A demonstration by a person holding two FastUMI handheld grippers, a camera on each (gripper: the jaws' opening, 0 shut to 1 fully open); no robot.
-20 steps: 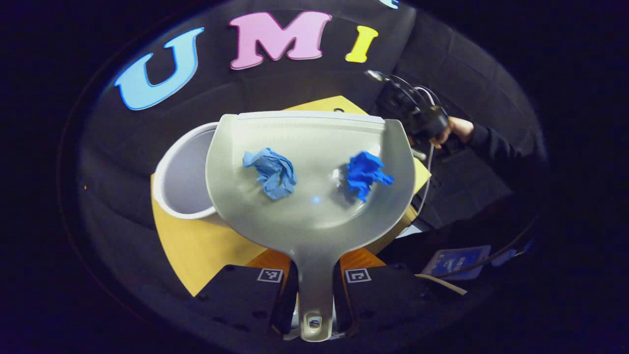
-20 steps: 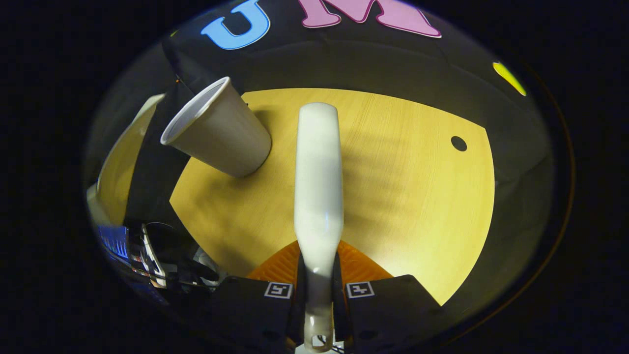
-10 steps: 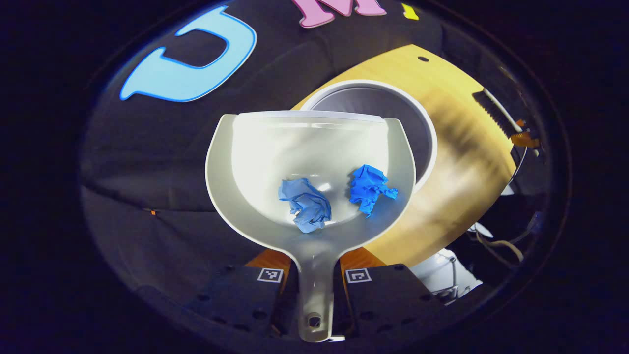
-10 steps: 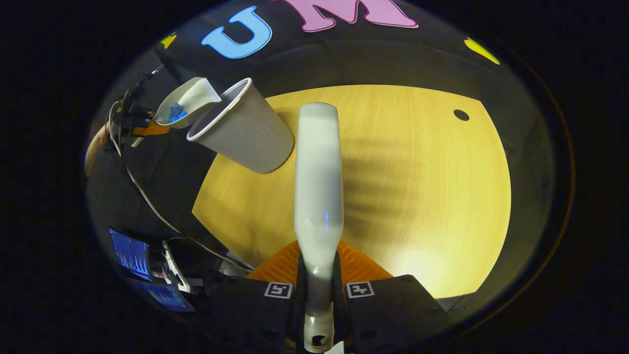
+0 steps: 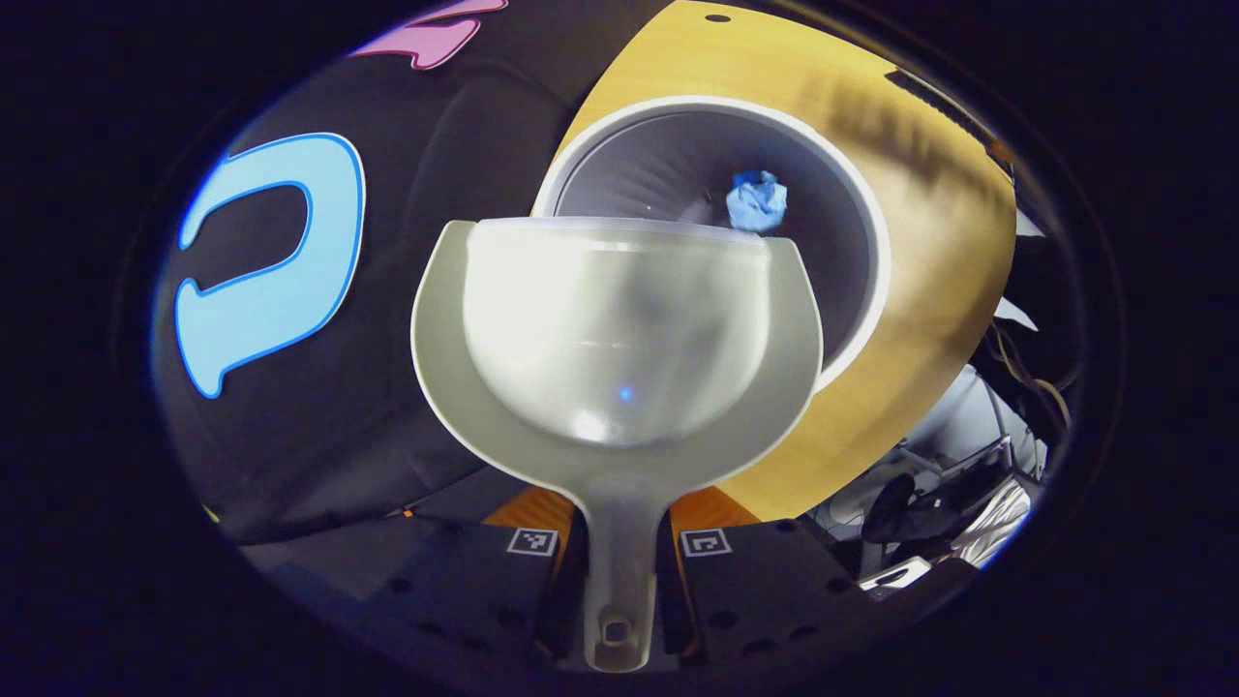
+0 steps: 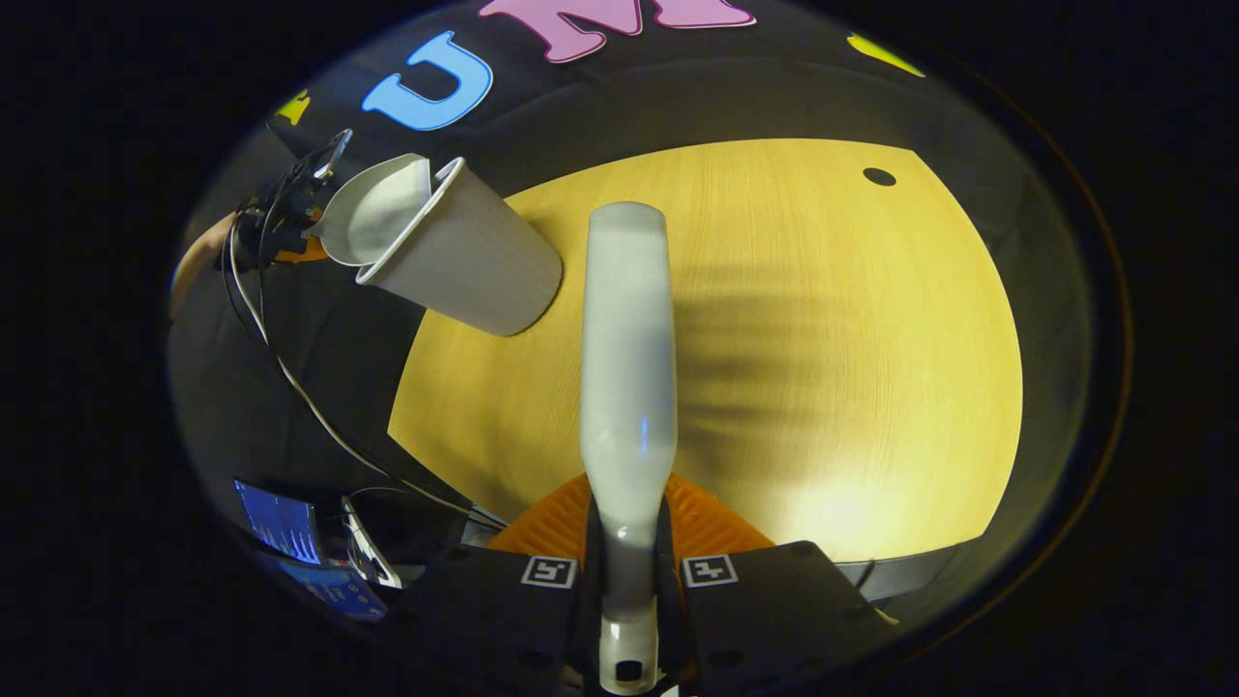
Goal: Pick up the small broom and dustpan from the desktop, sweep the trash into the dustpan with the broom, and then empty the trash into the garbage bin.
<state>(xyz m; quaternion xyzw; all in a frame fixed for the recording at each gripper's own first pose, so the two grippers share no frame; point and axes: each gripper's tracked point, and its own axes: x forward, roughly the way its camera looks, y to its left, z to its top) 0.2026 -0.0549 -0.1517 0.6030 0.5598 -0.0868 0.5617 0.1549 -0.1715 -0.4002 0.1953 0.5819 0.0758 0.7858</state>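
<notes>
Booth dim; worktop (image 6: 774, 319) brightly lit with striped shadows; dustpan (image 5: 619, 329) shows glare; strong fisheye distortion at edges

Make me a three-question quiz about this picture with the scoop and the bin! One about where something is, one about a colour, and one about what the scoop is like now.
1. Where is the crumpled paper?
A. On the desk
B. Inside the garbage bin
C. In the dustpan

2. What colour is that paper?
A. Blue
B. Red
C. Green

3. What is the dustpan like now?
A. Full of trash
B. Lying flat on the desk
C. Empty, tipped over the bin's rim

Answers:
1. B: in the left gripper view the wad lies within the bin's white rim.
2. A: it is light blue against the bin's grey inside.
3. C: the pan's bowl is bare, and the right gripper view shows the pan tilted into the bin's mouth, held by the left gripper.
</notes>
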